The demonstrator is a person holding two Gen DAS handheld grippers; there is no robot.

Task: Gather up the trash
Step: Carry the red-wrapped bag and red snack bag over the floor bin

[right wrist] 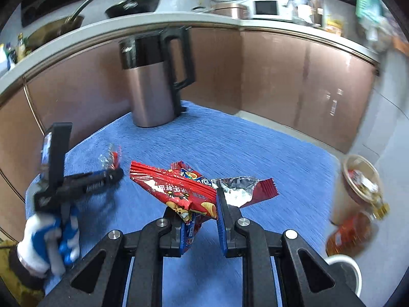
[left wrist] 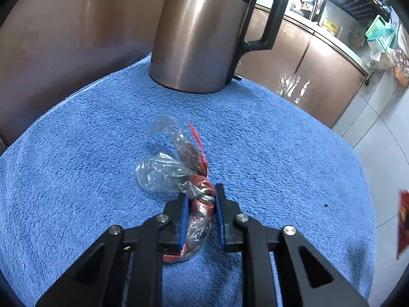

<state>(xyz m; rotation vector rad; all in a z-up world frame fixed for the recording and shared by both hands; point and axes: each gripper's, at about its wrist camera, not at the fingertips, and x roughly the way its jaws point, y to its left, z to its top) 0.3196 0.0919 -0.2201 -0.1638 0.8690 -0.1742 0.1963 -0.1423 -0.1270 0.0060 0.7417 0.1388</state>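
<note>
The left hand-held gripper [left wrist: 202, 204] pinched a crumpled clear plastic wrapper with red and silver print [left wrist: 179, 171] between its blue pads. The wrapper's twisted red-and-silver end sat between the pads, while the clear, creased part fanned out ahead of the fingertips and lay on the blue terry towel [left wrist: 76, 153] that covered the worktop.

The right hand-held gripper [right wrist: 202, 204] pinched a red glossy snack packet with cartoon print [right wrist: 179, 186], held clear above the towel. Beside that packet, at the right pad, a dark red wrapper with a torn-open silver foil lining [right wrist: 240, 189] stuck out to the right; whether the pads also gripped it could not be told.

A tall bronze metal jug with a black lid and handle [left wrist: 202, 33] stood upright at the far edge of the towel, well apart from both wrappers. The towel surface between the jug and the grippers was bare and open. In the right wrist view, a white and blue gloved hand [right wrist: 51, 240] held the left gripper's handle at the towel's left edge.

Past the towel's right edge, lower down, stood a clear bin with a brown liner holding wrappers [right wrist: 360, 186], a blurred orange-red packet [right wrist: 350, 235] just beside it and a white round rim [right wrist: 345, 261] nearer the camera. Brown cabinet fronts [right wrist: 294, 76] closed off the far side.
</note>
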